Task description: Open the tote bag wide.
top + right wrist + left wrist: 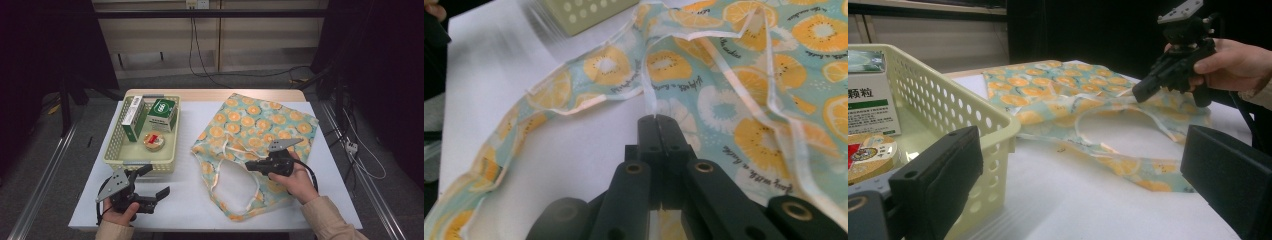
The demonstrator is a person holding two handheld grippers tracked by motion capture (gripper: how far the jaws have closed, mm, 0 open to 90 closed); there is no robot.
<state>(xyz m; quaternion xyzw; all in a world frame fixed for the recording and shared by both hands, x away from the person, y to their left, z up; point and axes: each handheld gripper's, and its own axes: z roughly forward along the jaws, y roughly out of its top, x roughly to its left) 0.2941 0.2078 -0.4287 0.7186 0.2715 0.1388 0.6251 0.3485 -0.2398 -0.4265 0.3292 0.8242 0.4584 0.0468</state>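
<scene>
The right gripper (657,120) pinches the bag (260,125) edge to lift its mouth; the left gripper (152,181) waits wide near the basket (114,145)

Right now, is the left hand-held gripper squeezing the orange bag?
No, the left hand-held gripper hangs open beside the basket, apart from the bag.

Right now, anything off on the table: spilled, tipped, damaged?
Nothing spilled or damaged. The tote bag lies flat but rumpled, set at an angle, its handles splayed. The right gripper is shut on a thin edge strip of the bag. In the basket, two boxes and a round tin sit loosely. The left gripper is open beside it.
</scene>
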